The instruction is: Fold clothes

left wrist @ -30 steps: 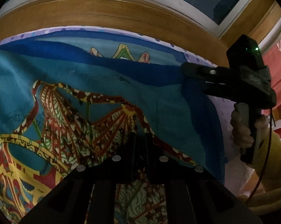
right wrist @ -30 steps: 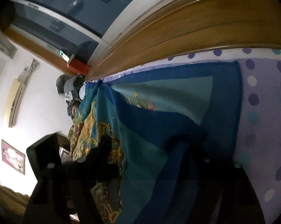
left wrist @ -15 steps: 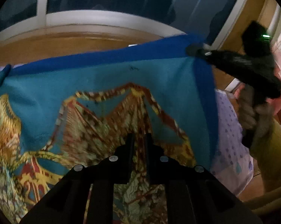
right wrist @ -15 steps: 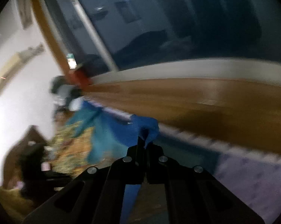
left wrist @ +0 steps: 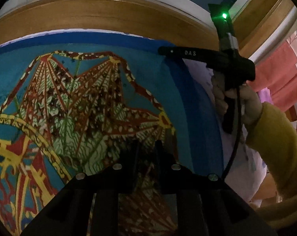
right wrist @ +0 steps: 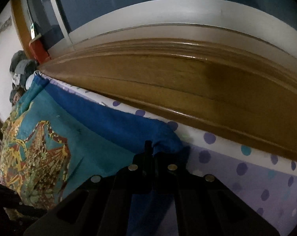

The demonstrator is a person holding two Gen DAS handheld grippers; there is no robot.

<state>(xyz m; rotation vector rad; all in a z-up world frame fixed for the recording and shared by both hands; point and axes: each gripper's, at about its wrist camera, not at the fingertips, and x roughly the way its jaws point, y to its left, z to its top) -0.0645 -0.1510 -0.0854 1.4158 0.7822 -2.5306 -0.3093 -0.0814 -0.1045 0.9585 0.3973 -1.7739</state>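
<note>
A large cloth (left wrist: 101,102) is lying spread across a bed, its teal field carrying a dense batik-like pattern in red, yellow, green and brown, and a dark blue border (right wrist: 113,118) is running along its far and right edges. The bedsheet (right wrist: 247,179) under it is showing pale lilac with purple and teal dots, and a wooden headboard (right wrist: 187,82) is rising just behind the far edge of the cloth, with a window (right wrist: 148,2) above it (dark glass, white frame). The right tool (right wrist: 149,153) is sitting closed on the blue corner of the cloth, a small bunch of fabric puckering up at its tips; in the left wrist view the same tool (left wrist: 164,50) is reaching in from the right, held by a hand (left wrist: 245,102) in a yellow sleeve (left wrist: 280,149), a green light glowing on its top. The left tool (left wrist: 146,149) is pressing its narrowly parted fingers onto the patterned part of the cloth, and whether fabric is pinched between them I cannot tell. Orange-pink fabric (left wrist: 276,74) is hanging at the far right, and a heap of dark clothes (right wrist: 20,68) is sitting at the far left end of the headboard, beside a red box (right wrist: 38,49).
</note>
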